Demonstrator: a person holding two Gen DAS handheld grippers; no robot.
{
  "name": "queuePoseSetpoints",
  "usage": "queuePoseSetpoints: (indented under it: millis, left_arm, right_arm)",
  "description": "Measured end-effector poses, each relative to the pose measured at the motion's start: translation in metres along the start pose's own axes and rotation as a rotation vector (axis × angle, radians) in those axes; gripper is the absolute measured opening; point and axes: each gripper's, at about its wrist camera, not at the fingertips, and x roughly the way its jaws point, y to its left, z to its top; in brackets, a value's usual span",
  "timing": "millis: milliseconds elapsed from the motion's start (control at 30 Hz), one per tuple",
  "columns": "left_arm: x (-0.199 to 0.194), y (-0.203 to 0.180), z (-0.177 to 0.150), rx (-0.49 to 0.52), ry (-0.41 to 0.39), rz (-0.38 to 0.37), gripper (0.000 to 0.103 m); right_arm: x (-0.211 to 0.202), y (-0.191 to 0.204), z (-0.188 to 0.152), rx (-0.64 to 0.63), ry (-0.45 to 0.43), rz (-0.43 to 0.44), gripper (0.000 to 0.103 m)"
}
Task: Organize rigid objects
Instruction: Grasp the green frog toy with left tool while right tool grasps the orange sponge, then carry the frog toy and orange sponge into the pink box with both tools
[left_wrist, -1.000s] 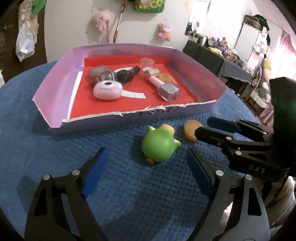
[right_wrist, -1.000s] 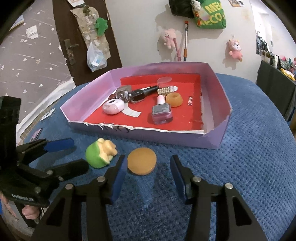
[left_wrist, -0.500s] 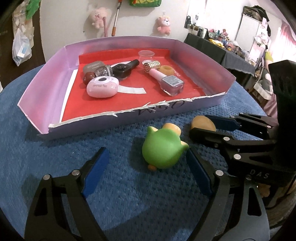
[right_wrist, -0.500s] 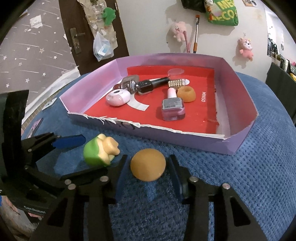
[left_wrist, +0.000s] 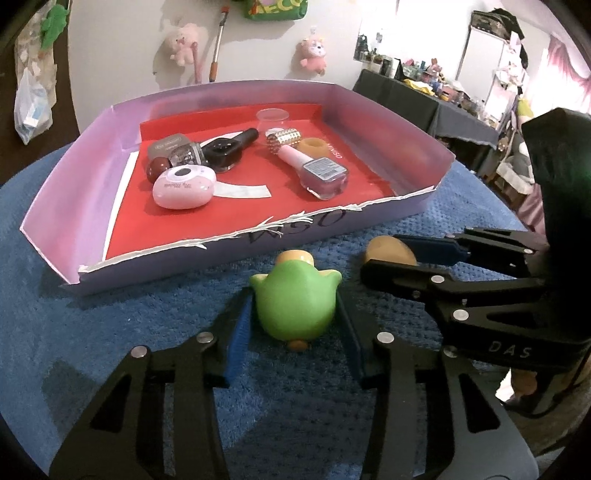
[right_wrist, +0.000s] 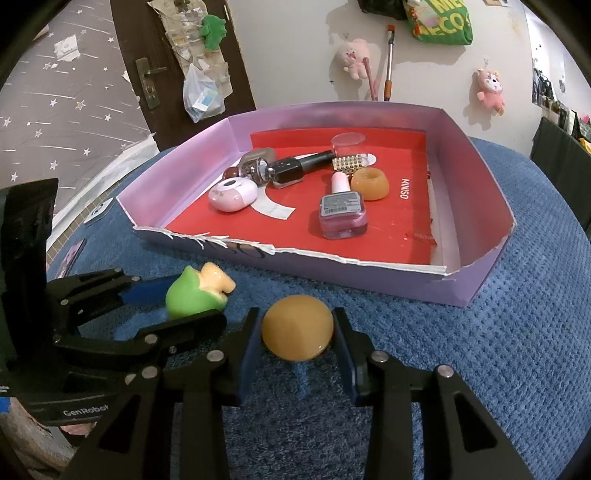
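Grippers sit nearest the cameras, side by side over a blue textured cloth (right_wrist: 480, 350). The left gripper (left_wrist: 293, 325) has its blue pads against both flanks of a green toy (left_wrist: 295, 306), and its jaws are closing on it. The toy lies on the cloth just in front of the box, its long axis running away from the camera: a small orange nub points back toward the gripper, a pale yellow part toward the box. In the right wrist view the yellow part looks lumpy, but its shape is hard to make out.

Just to the right, the right gripper (right_wrist: 297, 343) brackets an orange dome-shaped piece (right_wrist: 297, 326), pads at its two sides and jaws closing. The piece is round, with no clear long axis; in the left wrist view the right gripper's finger hides most of it.

Beyond both stands a shallow purple box (left_wrist: 369, 221) with a torn front wall and a red floor. Inside lie a pink oval case (right_wrist: 232, 194), a pink nail polish bottle (right_wrist: 342, 212) whose cap points to the far wall, a dark bottle (right_wrist: 291, 171), an orange ring (right_wrist: 370, 184) and a studded roller (right_wrist: 349, 162). The silvery items behind the case overlap and are hard to separate.
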Motion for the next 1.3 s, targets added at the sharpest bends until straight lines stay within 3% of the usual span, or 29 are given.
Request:
queuePoseSetpoints:
  millis: [1300]
  left_arm:
    - [-0.057,0.003,0.004,-0.006,-0.098,-0.063,0.04]
  right_arm:
    - [-0.031,0.02,0.011,-0.011,-0.046,0.094,0.04]
